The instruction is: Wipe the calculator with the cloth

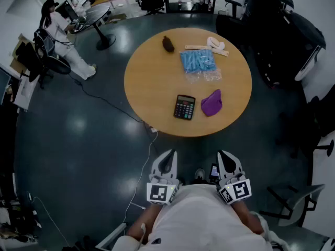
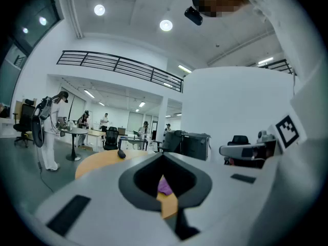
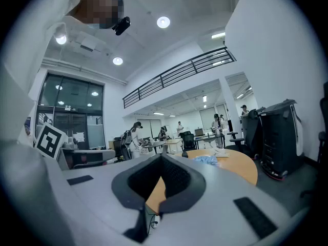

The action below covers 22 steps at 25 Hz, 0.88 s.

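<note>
Calculator (image 1: 184,107) left of cloth (image 1: 211,103), well beyond left hand-held gripper (image 1: 167,156)

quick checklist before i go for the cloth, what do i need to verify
1. Free to pick: the cloth lies alone on the table, just right of the calculator and apart from it: ok.
2. Ready for wiping: the calculator lies flat, keys up, nothing on it: ok.
3. Jaws open for a grasp: left gripper and right gripper are both shut and empty: not ok.
4. Grippers at the table: both are held by the body, short of its edge: not ok.
5. Way in: the blue packet lies beyond the cloth: ok.
6. Floor cable clear of the feet: cannot tell.
</note>
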Available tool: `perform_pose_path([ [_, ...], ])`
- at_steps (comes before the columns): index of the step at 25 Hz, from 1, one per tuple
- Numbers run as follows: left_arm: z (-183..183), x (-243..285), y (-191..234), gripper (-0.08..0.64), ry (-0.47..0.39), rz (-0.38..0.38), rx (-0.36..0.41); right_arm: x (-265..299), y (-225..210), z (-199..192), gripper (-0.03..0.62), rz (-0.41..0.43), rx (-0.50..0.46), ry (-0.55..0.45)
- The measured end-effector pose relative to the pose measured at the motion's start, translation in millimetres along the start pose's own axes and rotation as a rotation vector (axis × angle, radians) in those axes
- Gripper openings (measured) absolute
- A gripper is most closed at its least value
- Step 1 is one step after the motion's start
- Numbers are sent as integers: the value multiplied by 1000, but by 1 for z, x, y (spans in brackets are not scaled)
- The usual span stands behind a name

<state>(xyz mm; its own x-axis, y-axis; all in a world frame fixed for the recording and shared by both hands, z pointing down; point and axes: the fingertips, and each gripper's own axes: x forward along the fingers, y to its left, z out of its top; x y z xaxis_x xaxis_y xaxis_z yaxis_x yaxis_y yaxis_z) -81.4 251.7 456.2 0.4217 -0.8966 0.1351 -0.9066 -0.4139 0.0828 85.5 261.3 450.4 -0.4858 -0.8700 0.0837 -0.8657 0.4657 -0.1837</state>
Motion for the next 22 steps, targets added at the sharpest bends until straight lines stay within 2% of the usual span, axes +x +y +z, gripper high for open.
perform_pose_path([
  [2,1,0,-4,8,6,-10,-15,-2,1,-1,15,0,-3,5],
  [5,-2,-1,-6,8,-1,-18,5,-3,0,-2,15,2,-2,9],
  [16,-8,6,-17,8,12,22,-6,-8,-14,5,15,47,11,-24],
  [22,-25,13,-18,8,39,54,-14,2,-23,-4,15,97,14,-7],
])
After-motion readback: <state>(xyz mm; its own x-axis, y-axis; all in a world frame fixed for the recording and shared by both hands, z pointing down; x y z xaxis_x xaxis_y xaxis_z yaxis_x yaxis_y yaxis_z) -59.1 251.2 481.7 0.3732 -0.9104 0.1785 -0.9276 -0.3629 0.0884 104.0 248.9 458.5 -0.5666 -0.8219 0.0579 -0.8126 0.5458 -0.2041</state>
